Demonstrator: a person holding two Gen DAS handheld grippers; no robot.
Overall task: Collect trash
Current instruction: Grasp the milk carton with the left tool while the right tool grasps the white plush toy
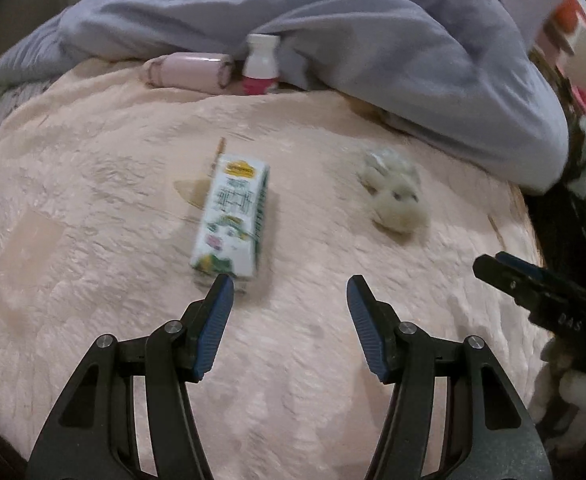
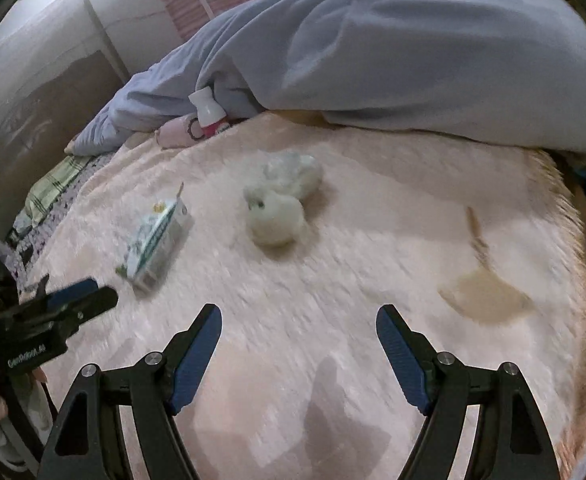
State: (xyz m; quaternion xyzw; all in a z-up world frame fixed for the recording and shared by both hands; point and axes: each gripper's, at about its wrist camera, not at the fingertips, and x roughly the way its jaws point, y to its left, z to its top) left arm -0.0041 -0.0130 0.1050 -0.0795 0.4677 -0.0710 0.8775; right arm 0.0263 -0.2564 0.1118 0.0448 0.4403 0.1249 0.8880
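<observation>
A white and green drink carton (image 1: 233, 216) with a straw lies on the pink fuzzy blanket (image 1: 93, 184); it also shows in the right wrist view (image 2: 157, 236). A crumpled whitish wad (image 1: 393, 192) lies to its right, seen in the right wrist view too (image 2: 281, 204). A small white bottle with a pink label (image 1: 261, 66) and a pink roll (image 1: 189, 72) rest against the grey duvet. My left gripper (image 1: 289, 288) is open, its left fingertip just short of the carton's near end. My right gripper (image 2: 297, 316) is open and empty above the blanket.
A bunched grey-blue duvet (image 1: 333, 40) fills the far side of the bed. A brown stain or flat scrap (image 2: 489, 296) lies on the blanket at the right. The bed's right edge (image 2: 581, 240) drops off. The left gripper (image 2: 73, 304) shows at the left of the right wrist view.
</observation>
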